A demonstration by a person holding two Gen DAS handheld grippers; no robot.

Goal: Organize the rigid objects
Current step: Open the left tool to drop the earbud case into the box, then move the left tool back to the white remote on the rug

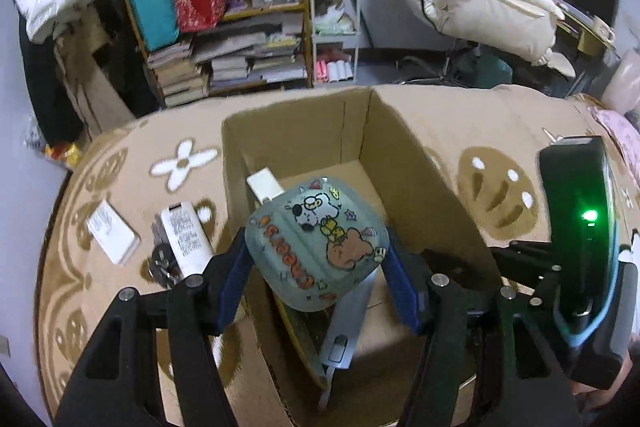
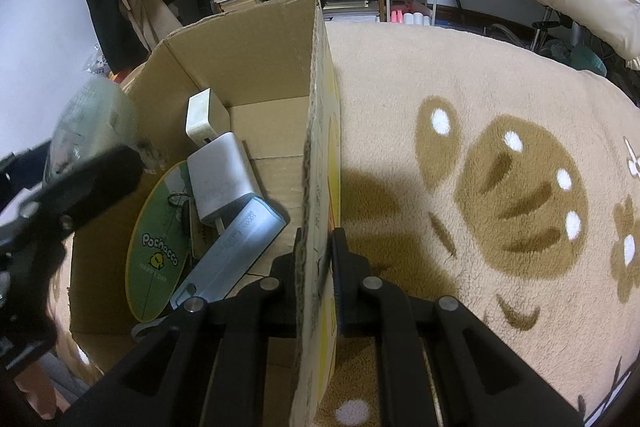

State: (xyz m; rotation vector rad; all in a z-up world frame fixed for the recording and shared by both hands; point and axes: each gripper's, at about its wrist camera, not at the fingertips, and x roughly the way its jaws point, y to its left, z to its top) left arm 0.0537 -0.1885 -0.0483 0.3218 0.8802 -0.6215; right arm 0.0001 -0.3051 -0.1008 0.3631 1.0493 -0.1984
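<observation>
The open brown cardboard box stands on a beige fleece blanket with brown paw prints and white flowers.

The left tongs grip a translucent pale-green rounded plastic case covered in cartoon dog and bear stickers. The blue-padded fingers press its two sides, and the case hangs just above the box's near left corner, over the items inside.

The right tongs are nearly closed, pinching the box's right wall, one finger inside the box and one outside.

Inside the box, against its left wall, leans a round green "Pochacco" fan. A silver rectangular power bank rests partly on the fan, nearer the middle of the box. A slim blue-grey power bank lies slanted just in front of the silver one, toward the near wall. A white square charger block leans in the box's far left corner.

Outside the box, just left of its left wall, a white remote control lies on the blanket, with a flat white rectangular device farther left.
</observation>
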